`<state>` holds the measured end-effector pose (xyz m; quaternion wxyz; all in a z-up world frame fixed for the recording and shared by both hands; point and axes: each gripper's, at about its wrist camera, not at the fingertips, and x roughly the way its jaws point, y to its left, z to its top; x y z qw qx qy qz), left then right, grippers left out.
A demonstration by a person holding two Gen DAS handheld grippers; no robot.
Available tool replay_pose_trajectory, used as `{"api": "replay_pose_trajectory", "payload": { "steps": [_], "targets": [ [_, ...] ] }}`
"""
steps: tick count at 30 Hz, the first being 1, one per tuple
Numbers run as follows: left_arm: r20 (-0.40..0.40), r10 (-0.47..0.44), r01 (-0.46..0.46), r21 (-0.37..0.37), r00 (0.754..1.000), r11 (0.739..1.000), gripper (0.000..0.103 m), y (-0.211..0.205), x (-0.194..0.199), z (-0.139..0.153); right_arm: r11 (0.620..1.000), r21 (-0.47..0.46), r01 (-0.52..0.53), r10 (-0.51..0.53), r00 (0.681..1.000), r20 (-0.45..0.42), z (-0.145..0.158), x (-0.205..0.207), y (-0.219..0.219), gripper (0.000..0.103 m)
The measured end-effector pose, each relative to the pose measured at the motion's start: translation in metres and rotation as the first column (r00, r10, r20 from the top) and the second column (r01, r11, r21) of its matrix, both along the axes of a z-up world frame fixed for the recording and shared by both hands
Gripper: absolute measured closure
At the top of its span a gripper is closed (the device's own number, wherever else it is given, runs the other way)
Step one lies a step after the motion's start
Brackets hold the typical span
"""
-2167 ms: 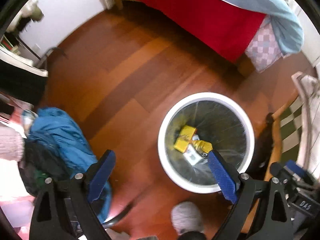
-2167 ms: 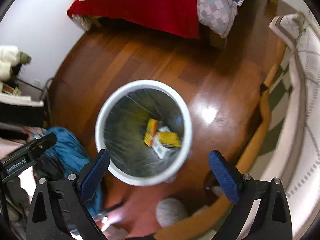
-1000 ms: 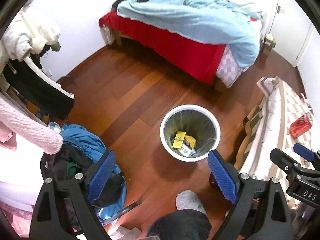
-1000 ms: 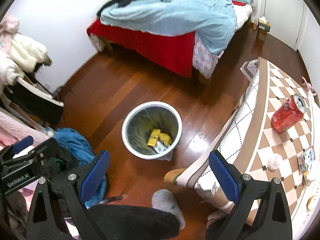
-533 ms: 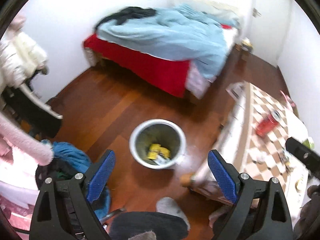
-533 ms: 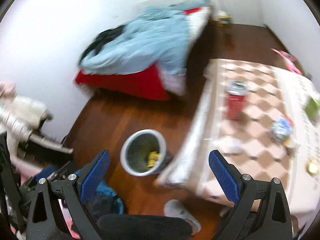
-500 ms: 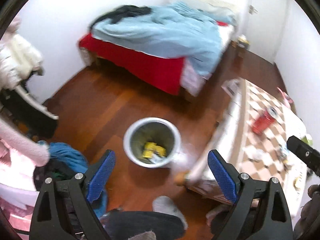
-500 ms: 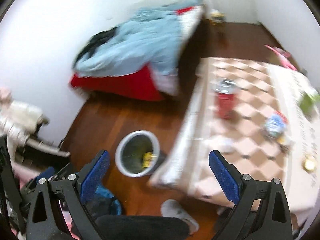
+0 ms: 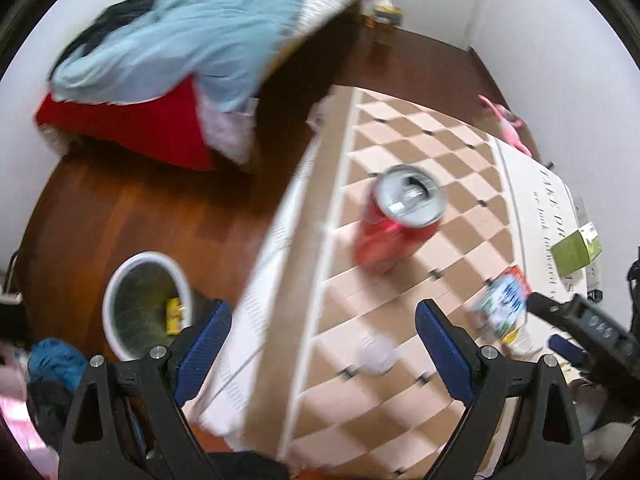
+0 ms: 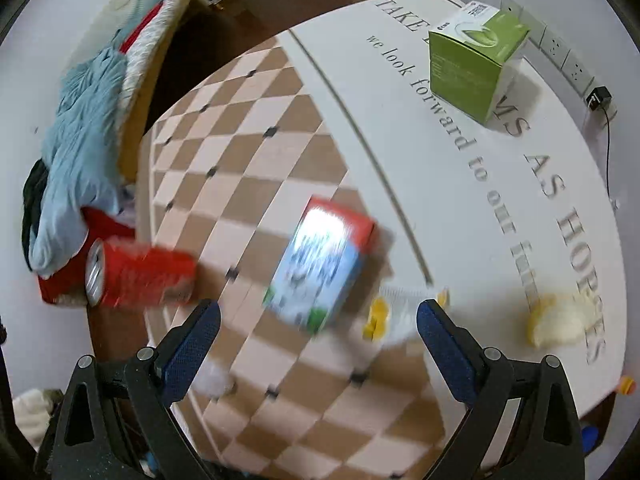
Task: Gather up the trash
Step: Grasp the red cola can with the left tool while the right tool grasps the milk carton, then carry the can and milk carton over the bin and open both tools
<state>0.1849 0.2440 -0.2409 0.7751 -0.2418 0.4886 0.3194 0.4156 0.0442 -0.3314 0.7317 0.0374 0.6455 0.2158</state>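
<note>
Both grippers, left (image 9: pixel 322 340) and right (image 10: pixel 318 334), hang spread and empty over a checkered table (image 10: pixel 248 128). One red can (image 10: pixel 140 276) at nine o'clock, one carton (image 10: pixel 320 270) centre; bin (image 9: pixel 146 306) on wood floor (image 9: pixel 120 216).

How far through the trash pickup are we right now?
Partly done: the bin on the floor already holds yellow packaging. Nothing is in hand; the left gripper and right gripper are open and empty. Left on the table: red can, blue-and-white carton, wrappers.
</note>
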Motion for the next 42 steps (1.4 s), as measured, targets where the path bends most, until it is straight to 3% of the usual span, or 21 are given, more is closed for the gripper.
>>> {"api": "replay_pose_trajectory", "payload": {
  "steps": [7, 17, 19, 21, 27, 33, 42],
  "targets": [
    [-0.056, -0.072, 0.071, -0.016, 0.996, 0.997, 0.010, 0.012, 0.067, -0.030, 0.998, -0.047, -0.038, 0.037, 0.999, -0.013, -0.026, 0.023, 0.026, 0.015],
    [-0.122, -0.102, 0.100, -0.020, 0.987, 0.995, 0.012, 0.023, 0.096, -0.062, 0.985, -0.140, -0.102, 0.101, 0.995, -0.011, -0.046, 0.024, 0.052, 0.040],
    [-0.130, -0.110, 0.110, -0.013, 0.985, 0.994, 0.030, 0.022, 0.099, -0.065, 0.981, -0.152, -0.118, 0.119, 0.993, -0.002, -0.046, 0.024, 0.056, 0.040],
    [-0.123, -0.119, 0.118, -0.014, 0.985, 0.993, 0.040, 0.022, 0.101, -0.066, 0.979, -0.160, -0.130, 0.132, 0.991, 0.003, -0.046, 0.024, 0.058, 0.041],
    [-0.105, -0.118, 0.126, 0.067, 0.987, 0.990, 0.040, 0.020, 0.096, -0.052, 0.976, -0.161, -0.148, 0.154, 0.988, 0.024, -0.041, 0.021, 0.059, 0.044],
    [-0.052, -0.108, 0.113, 0.120, 0.993, 0.986, 0.041, 0.020, 0.075, -0.021, 0.977, -0.137, -0.164, 0.178, 0.978, 0.104, -0.013, 0.008, 0.054, 0.044],
    [0.041, -0.078, 0.069, 0.188, 0.996, 0.980, 0.041, 0.020, 0.016, 0.041, 0.958, -0.090, -0.274, 0.288, 0.913, 0.289, 0.061, -0.037, 0.073, 0.044]
  ]
}}
